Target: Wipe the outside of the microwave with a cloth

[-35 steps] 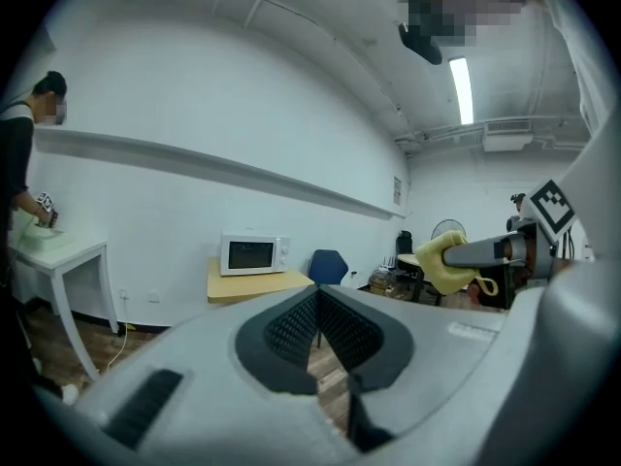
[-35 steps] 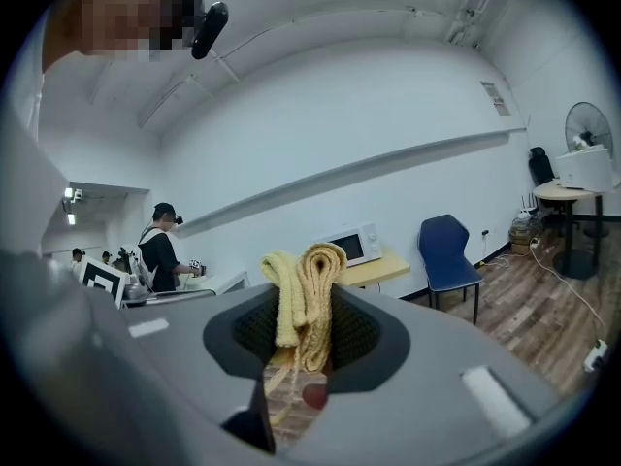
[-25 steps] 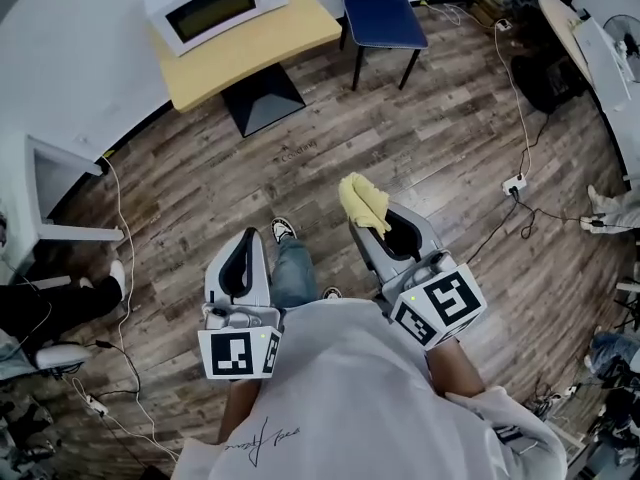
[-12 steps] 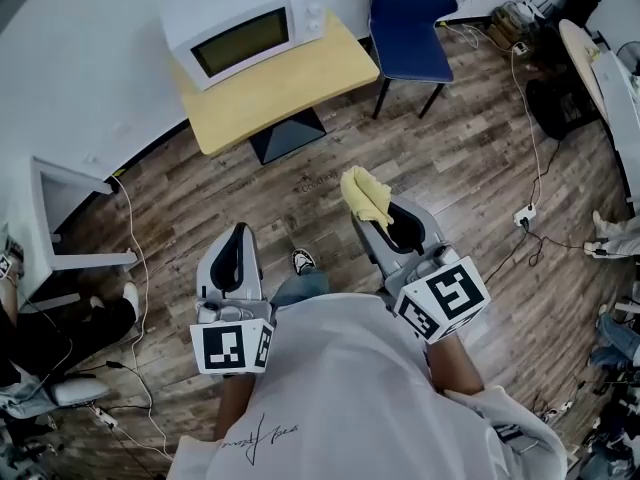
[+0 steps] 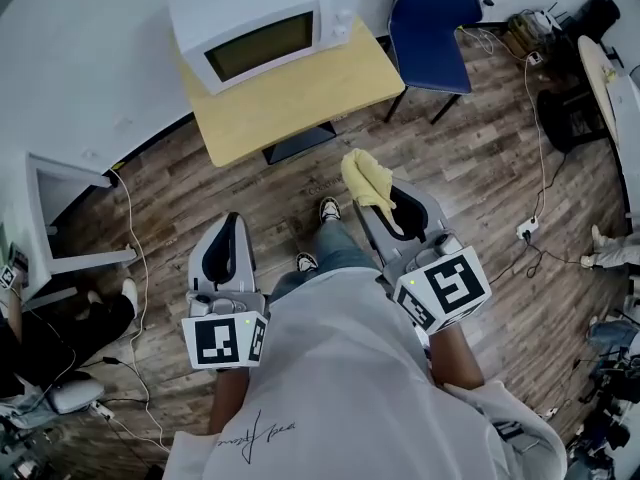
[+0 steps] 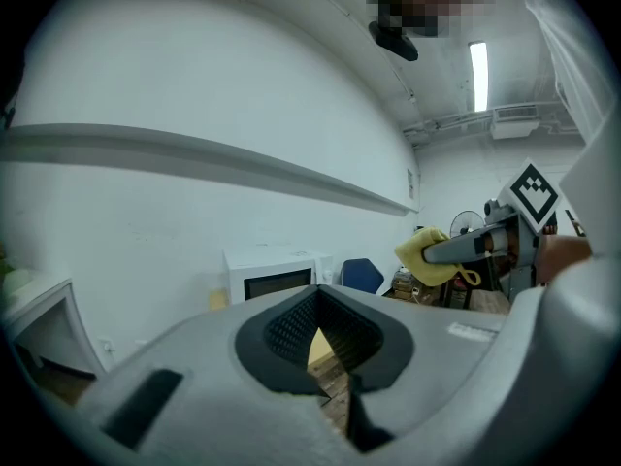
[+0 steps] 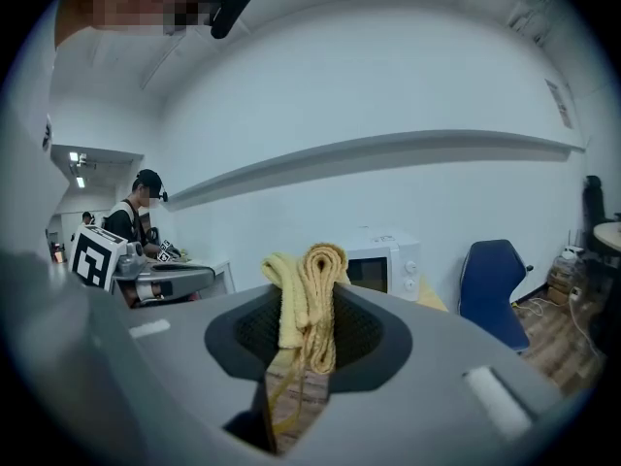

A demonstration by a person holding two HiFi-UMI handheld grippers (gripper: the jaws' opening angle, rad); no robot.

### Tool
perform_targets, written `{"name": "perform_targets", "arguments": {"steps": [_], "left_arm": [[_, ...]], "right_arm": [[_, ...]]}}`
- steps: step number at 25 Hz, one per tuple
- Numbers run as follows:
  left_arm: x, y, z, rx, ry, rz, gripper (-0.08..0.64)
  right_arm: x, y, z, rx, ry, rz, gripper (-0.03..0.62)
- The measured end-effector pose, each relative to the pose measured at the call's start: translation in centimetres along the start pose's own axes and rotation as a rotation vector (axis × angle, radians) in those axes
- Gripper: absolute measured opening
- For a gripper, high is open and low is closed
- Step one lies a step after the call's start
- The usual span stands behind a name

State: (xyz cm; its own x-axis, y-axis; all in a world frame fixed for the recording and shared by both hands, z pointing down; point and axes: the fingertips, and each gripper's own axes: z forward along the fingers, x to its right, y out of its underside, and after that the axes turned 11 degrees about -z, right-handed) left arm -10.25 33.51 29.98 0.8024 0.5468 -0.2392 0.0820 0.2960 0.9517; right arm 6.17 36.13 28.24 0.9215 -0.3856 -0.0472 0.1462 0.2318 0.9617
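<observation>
A wooden floor (image 5: 470,168) surrounds the table (image 5: 300,98) carrying the white microwave (image 5: 265,23); wiping has not begun. Short of the microwave, the right tool (image 5: 385,208) grips the yellow cloth (image 5: 365,180). The left tool (image 5: 227,230) seems closed and empty.

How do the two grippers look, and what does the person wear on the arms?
The left gripper and the right gripper have light grey, rounded bodies with black textured pads. Each carries a white cube with black square markers and a small green light. The person wears a white short-sleeved shirt.
</observation>
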Motion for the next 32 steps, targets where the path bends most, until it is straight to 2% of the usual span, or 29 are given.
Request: {"name": "perform_targets", "arguments": {"steps": [4,9,13,16,21,27,32], "left_arm": [[-2.5,-0.2,3.5,-0.011,-0.037,-0.021,-0.006],[-4.9,-2.8,9.2,0.067,-0.05,-0.042,-0.008],[-6.9,-4.9,15.2,0.049,-0.054,-0.04,-0.008],[-9.0,-7.2,19.8,0.035,-0.071,-0.059,-0.008],[-12.2,-10.5,26.0,0.095,-0.118,-0.091,-0.008],[-14.8,-12.3,30.6,0.116,-0.174,-0.105,-0.006],[-15.7,-13.4,32.6,0.119,-0.192,-0.064,-0.006]], "right_arm": [[2.3,-0.8,4.2,0.023,-0.015,-0.036,0.104],[6.7,-2.9,9.7,0.106,-0.019,-0.058,0.104],[9.9,-5.1,14.5,0.159,-0.121,-0.096,0.115],[13.5,-6.7,19.2,0.134,-0.167,-0.048,0.112],[19.9,-8.5,25.7,0.091,-0.178,0.005,0.101],[25.0,-10.2,31.5,0.07,-0.184,-0.045,0.1],[27.3,-11.5,35.3,0.058,-0.228,-0.042,0.101]]}}
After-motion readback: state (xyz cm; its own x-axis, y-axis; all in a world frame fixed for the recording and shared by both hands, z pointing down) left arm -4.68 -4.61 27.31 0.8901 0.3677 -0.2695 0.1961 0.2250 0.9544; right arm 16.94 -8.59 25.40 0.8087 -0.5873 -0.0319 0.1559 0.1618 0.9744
